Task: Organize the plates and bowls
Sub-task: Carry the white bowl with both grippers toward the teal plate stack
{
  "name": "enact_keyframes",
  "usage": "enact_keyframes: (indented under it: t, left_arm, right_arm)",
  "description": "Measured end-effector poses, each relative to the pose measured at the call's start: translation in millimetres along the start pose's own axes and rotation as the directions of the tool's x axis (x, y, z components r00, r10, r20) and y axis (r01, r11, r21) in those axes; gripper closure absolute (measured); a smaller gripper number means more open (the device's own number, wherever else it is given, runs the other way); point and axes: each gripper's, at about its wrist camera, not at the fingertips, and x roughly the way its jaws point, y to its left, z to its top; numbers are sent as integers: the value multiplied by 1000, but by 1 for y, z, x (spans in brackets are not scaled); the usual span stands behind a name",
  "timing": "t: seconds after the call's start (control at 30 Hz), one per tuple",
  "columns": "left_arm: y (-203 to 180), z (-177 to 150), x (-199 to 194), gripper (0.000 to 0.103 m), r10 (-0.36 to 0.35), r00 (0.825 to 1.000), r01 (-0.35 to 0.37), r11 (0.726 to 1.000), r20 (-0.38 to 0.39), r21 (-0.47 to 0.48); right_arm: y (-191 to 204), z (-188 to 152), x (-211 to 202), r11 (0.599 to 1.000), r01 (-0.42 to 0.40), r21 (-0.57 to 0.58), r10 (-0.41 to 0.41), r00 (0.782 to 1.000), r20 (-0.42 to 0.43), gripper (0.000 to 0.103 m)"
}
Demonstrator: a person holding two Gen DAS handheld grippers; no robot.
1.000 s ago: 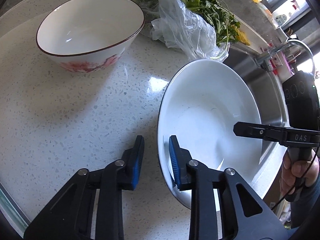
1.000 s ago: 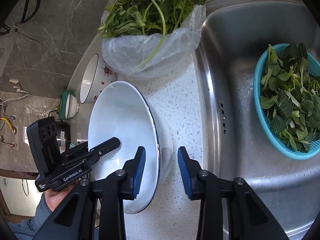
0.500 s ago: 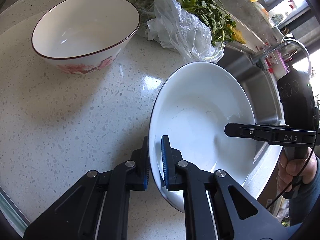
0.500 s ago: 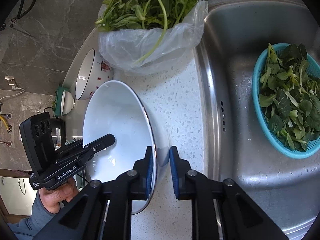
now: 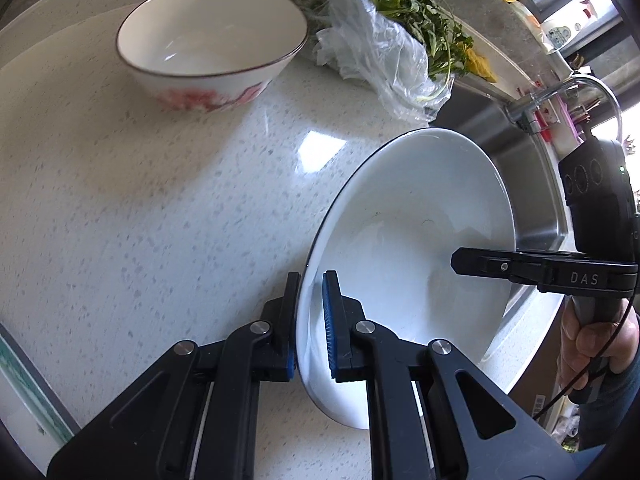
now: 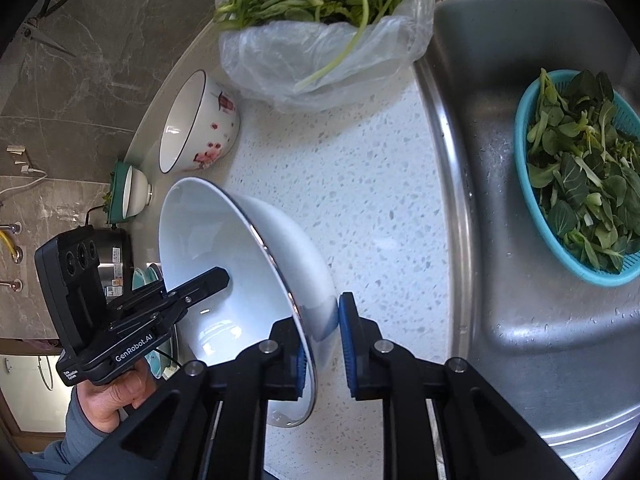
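A large white bowl is held above the speckled counter by both grippers. My left gripper is shut on its near rim. My right gripper is shut on the opposite rim of the white bowl; it shows from the side in the left wrist view. A second bowl with a dark rim and red flower pattern stands on the counter at the back left; it also shows in the right wrist view.
A plastic bag of leafy greens lies beside the flowered bowl. The steel sink is to the right, with a teal colander of greens in it. A small bowl on a green stand is farther left. A tap stands behind the sink.
Both grippers closed on the white bowl's rim and lifted it off the counter, moving it away from the greens and toward the flowered bowl side.
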Motion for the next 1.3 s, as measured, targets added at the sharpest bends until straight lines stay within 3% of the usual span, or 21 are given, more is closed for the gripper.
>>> enact_keyframes:
  t: [0.6,0.73,0.87,0.97,1.3]
  left_arm:
    - [14,-7,3,95,7,1000,-7,1000,-5,-18]
    - [17,-11,3,93,-9,1000,8,999,-14,-34]
    - [15,-17,0,92,19,1000,-20,999,-12,-31]
    - [11,-19,-1,92,34,999,-34,999,4,-19]
    - [5,-19,-1,94,27,999,-27,1000,-24,-11]
  right_arm:
    - [10,2,11,997,73,-35,-73,997,18,86]
    - [10,-3,10,996,83,-32,-82,997,8,79]
    - [19,-10,10,986,145,-82,-145,989,6,79]
    - [22,-10,12,978,175,-111,-175,985,11,88]
    - [20,-8,8,982,164,-95,-164,986,12,89]
